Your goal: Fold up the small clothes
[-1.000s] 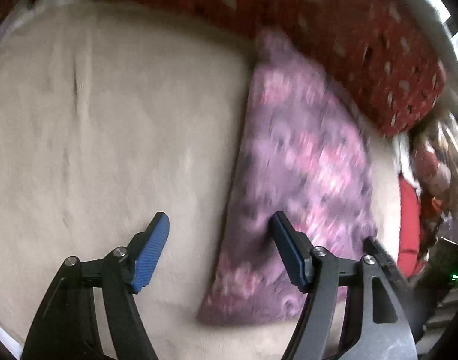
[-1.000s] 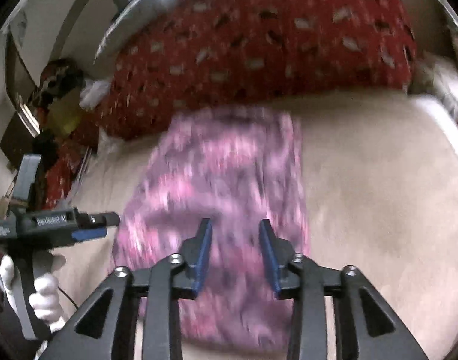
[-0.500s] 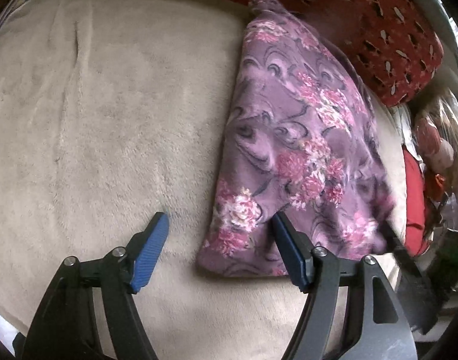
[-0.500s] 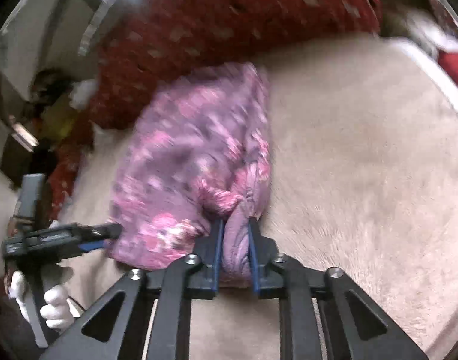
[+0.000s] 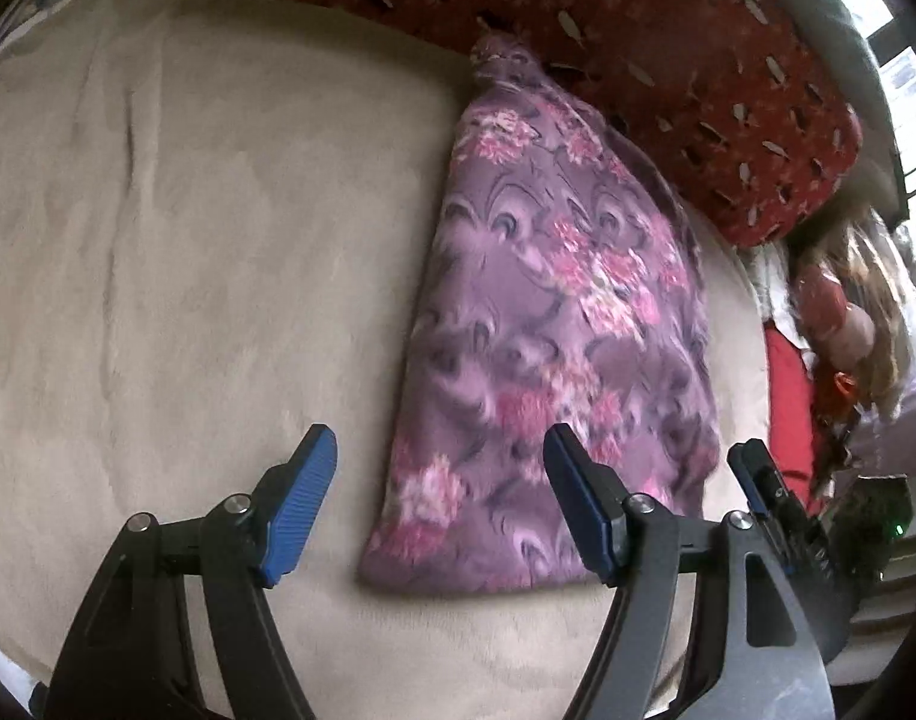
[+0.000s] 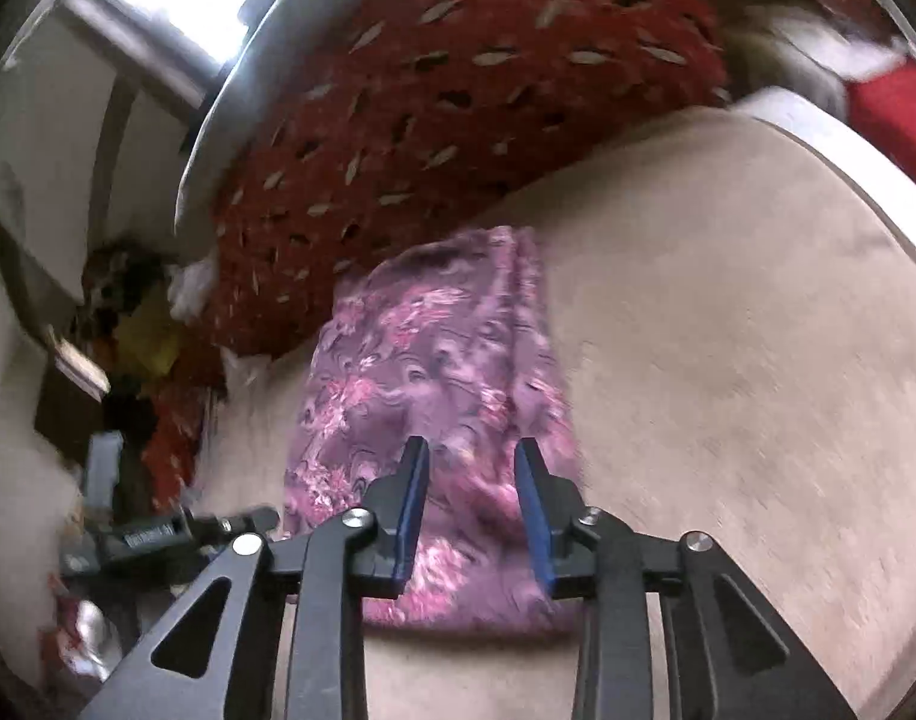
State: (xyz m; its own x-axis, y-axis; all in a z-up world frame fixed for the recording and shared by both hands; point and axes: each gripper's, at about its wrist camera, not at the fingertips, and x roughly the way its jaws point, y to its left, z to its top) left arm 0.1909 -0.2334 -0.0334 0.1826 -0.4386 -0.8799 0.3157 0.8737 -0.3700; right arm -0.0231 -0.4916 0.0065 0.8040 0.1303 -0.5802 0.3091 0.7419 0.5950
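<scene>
Purple floral garment [image 6: 434,396]: near edge hidden behind right gripper [image 6: 470,510]; print smeared w/ blur. Clutter [image 6: 128,324] at left: unidentifiable.

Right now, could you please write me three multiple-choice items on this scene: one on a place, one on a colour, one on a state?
1. The folded garment lies on:
A. the beige blanket
B. a wooden floor
C. a metal tray

2. The cushion behind the garment is:
A. green
B. red
C. white

3. The right gripper is:
A. shut on the garment
B. open, holding nothing
C. out of view

Answers: 1 A, beige pile surrounds the garment; 2 B, red with pale flecks; 3 B, cloth shows between its parted blue pads, as with the left gripper.
</scene>
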